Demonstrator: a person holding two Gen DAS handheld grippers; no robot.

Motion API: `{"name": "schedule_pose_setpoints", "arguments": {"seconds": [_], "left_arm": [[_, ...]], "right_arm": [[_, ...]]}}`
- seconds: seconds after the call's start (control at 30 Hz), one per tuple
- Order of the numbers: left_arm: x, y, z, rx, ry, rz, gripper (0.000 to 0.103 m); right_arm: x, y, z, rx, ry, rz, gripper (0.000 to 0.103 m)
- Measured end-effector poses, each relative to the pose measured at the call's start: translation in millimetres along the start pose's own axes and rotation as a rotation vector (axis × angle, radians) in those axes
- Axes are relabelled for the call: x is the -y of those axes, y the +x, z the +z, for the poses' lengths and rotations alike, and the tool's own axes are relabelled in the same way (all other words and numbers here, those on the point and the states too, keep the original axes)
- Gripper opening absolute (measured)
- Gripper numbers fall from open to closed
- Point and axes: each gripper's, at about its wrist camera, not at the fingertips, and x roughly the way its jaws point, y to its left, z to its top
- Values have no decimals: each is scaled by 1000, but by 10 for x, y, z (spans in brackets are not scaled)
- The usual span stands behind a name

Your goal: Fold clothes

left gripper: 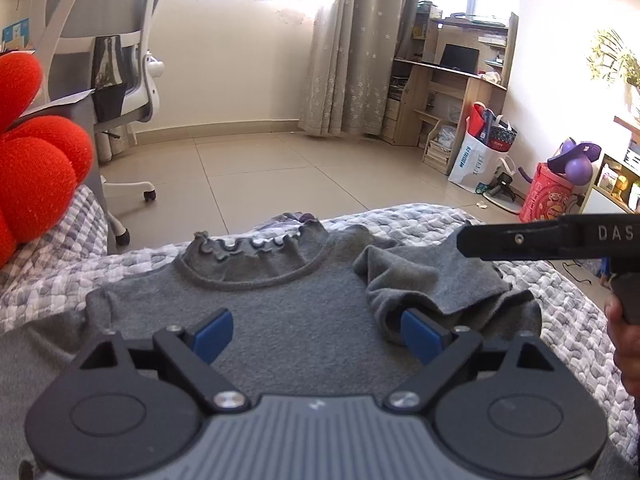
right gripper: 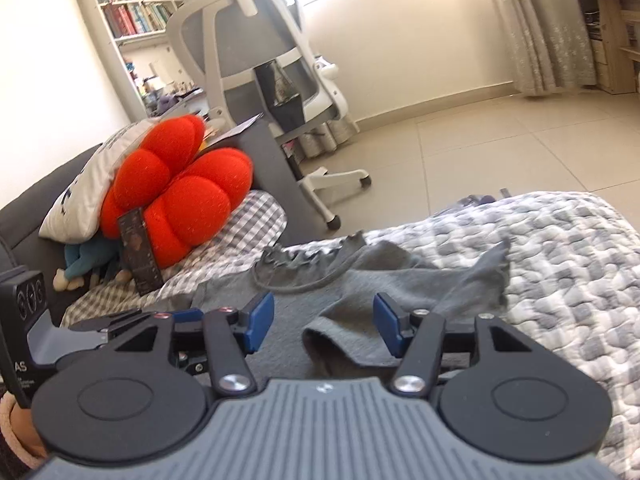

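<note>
"DAS" on right gripper [left gripper: 560, 240], "AS" on left gripper [right gripper: 24, 344]

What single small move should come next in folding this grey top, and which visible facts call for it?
Probably the left gripper should take the other sleeve and fold it across. The grey top lies flat on the quilt, one sleeve is already folded in, and both the left and the right gripper stand open, holding nothing.

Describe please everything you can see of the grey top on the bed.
The grey top looks like soft fleece or knit. It has a ruffled collar above a round neck seam. It lies flat on the checked quilt, collar toward the floor. One sleeve is folded in over the body, rumpled. Both tools are open above it, neither gripping.
</note>
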Motion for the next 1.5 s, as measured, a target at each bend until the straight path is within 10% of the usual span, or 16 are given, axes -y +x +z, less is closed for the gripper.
{"name": "schedule_pose_setpoints", "arguments": {"seconds": [0.53,0.97,1.17,1.5], "left_arm": [[906,391,129,36,361,-124,91],[1255,875,341,-81,146,-216,70],[1100,927,289,-83,-4,-167,15],[457,366,264,71,-318,-181,11]], "right_arm": [[498,-104,29,94,130,-167,63],[706,-210,48,136,201,-201,63],[723,-190,34,126,213,-189,64],[680,-121,21,87,203,-151,63]]}}
